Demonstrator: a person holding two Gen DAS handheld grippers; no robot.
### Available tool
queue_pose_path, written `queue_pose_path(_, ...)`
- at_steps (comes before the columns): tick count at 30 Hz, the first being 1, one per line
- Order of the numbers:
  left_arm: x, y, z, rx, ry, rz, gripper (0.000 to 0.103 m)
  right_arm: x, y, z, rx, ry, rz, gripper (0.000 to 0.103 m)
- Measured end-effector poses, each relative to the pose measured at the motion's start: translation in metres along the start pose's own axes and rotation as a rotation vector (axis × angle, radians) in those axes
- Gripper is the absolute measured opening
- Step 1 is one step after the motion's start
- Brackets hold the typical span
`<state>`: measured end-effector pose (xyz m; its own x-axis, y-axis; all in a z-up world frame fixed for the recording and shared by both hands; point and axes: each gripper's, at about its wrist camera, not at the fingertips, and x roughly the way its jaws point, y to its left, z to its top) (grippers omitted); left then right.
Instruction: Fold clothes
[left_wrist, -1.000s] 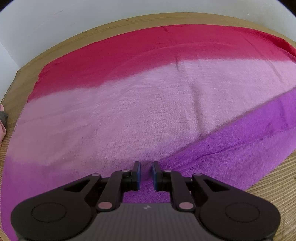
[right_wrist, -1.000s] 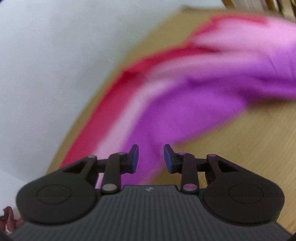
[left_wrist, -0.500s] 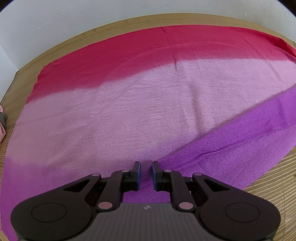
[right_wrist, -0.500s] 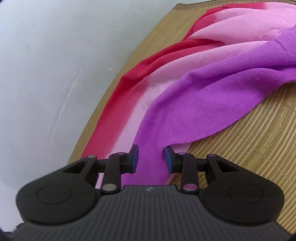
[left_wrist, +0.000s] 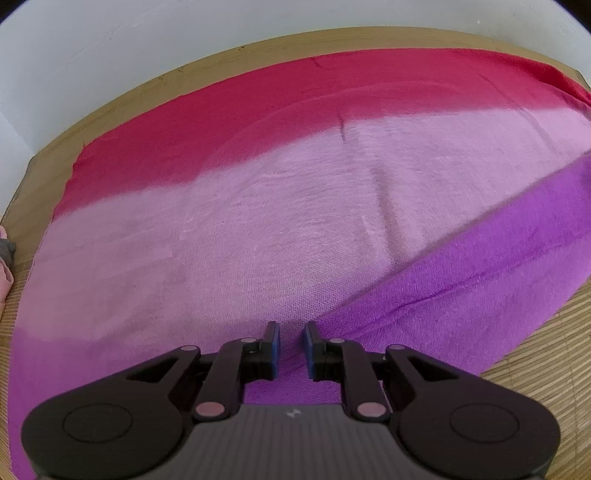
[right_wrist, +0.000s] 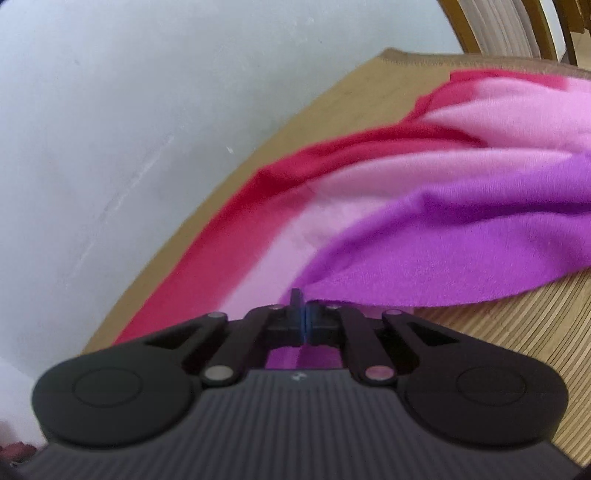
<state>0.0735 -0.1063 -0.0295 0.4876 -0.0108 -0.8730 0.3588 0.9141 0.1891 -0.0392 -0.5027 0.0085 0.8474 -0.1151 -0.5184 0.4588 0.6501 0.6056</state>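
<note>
With the right hand-held gripper (right_wrist: 303, 314) just clamped together on the cloth's (right_wrist: 424, 236) purple edge, that thin pinch could slip when pulled.

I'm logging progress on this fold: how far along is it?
Early. Done: the cloth lies spread on the mat, its purple edge turned over. In hand: the right tongs have just closed on the purple corner; the left tongs straddle a ridge, slightly apart. Left: every full fold.
</note>
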Motion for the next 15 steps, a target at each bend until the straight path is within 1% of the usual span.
queue_pose_path(3,-0.016,0.0,-0.005,-0.026,-0.048,-0.045,0.022,-0.02,0.004,0.01,0.01,-0.049,0.022,0.004)
queue_pose_path(4,-0.024,-0.002,-0.008,-0.023,-0.07,-0.062,0.028,-0.029,0.005,0.014,0.018,-0.07,0.035,0.004)
queue_pose_path(5,-0.031,-0.007,-0.011,-0.001,-0.095,-0.071,0.035,-0.039,0.006,0.018,0.026,-0.092,0.048,0.004)
queue_pose_path(8,-0.055,-0.026,-0.022,0.093,-0.174,-0.093,0.044,-0.068,0.006,0.03,0.051,-0.15,0.078,0.004)
queue_pose_path(10,-0.066,-0.038,-0.028,0.136,-0.206,-0.127,0.046,-0.083,0.005,0.036,0.071,-0.178,0.086,0.004)
queue_pose_path(14,-0.082,-0.056,-0.041,0.191,-0.233,-0.263,0.048,-0.108,0.008,0.046,0.099,-0.225,0.088,0.004)
queue_pose_path(15,-0.085,-0.06,-0.045,0.213,-0.242,-0.285,0.048,-0.115,0.01,0.048,0.099,-0.233,0.08,0.004)
